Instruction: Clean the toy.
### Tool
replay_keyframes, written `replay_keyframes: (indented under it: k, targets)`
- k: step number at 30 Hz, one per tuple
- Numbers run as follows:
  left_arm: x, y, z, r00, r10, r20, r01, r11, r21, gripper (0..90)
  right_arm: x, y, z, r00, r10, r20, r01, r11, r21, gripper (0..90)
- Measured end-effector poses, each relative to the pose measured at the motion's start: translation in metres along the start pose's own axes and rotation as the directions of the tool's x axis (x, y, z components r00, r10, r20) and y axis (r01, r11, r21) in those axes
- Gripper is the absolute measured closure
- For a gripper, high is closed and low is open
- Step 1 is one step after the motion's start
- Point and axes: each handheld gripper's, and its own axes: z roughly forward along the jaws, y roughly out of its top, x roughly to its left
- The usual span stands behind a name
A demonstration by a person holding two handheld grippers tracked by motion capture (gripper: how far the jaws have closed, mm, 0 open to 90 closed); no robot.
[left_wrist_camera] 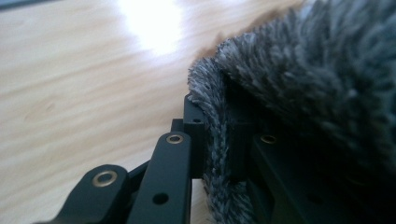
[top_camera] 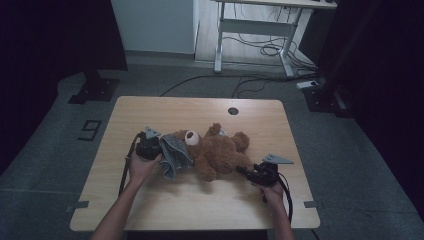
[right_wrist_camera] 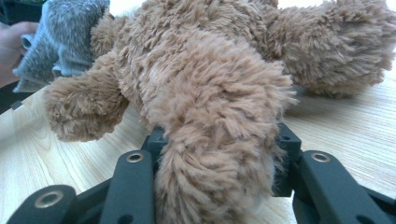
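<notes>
1. Where the wooden table point(top_camera: 150, 200) is seen from the high view, the left gripper point(top_camera: 156, 148) sits at the left end of the scene, held in the person's left hand point(top_camera: 141, 165), with its cable running back toward the near edge.
2. Its jaws are pinched on a grey fuzzy cloth point(top_camera: 175, 155); in the left gripper view the cloth's knitted edge point(left_wrist_camera: 212, 140) runs straight down the narrow slot between the two black jaws, and the fluffy bulk of the cloth spreads up and to the right of them.
3. Just to the right of that gripper, the cloth drapes over the head end of a brown teddy bear point(top_camera: 217, 152), below and beside its pale muzzle.
4. The bear lies flat near the middle of the table, its head toward the left gripper and its legs toward the right one.
5. At the right, the right gripper point(top_camera: 245, 172) is held in the person's right hand point(top_camera: 272, 190), low by the tabletop, pointing left at the bear.
6. Its jaws are clamped on one of the bear's limbs; in the right gripper view the furry limb point(right_wrist_camera: 215, 154) fills the gap between the jaws, and the body, another limb and the grey cloth point(right_wrist_camera: 70, 37) lie beyond it.
</notes>
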Motion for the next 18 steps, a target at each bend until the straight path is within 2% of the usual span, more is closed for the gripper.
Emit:
replay_keyframes:
  k: [5,7,12,15,18]
  targets:
    - [0.008,-0.015,0.002,0.9989,-0.042,0.02,0.042,0.999,0.015,81.5,0.0,0.0,0.0,1.0,0.001,0.0,-0.001,1.0,0.0,55.8]
    - [0.011,-0.011,-0.007,0.9982,-0.055,0.025,0.056,0.9982,-0.021,81.5,0.0,0.0,0.0,1.0,0.002,0.001,-0.002,1.0,-0.001,55.7]
    - [0.006,0.022,-0.038,0.9976,-0.044,0.054,0.051,0.9898,-0.133,81.6,-0.001,0.0,0.001,1.0,0.003,0.001,-0.003,1.0,0.0,55.8]
    - [-0.004,0.042,-0.044,0.9973,-0.01,0.073,0.022,0.9861,-0.165,81.6,-0.001,0.0,0.0,1.0,0.002,0.001,-0.002,1.0,0.001,55.8]
    - [-0.018,0.058,-0.039,0.9957,0.018,0.091,-0.001,0.9847,-0.174,81.6,-0.001,0.0,0.0,1.0,0.003,0.002,-0.003,1.0,0.001,55.7]
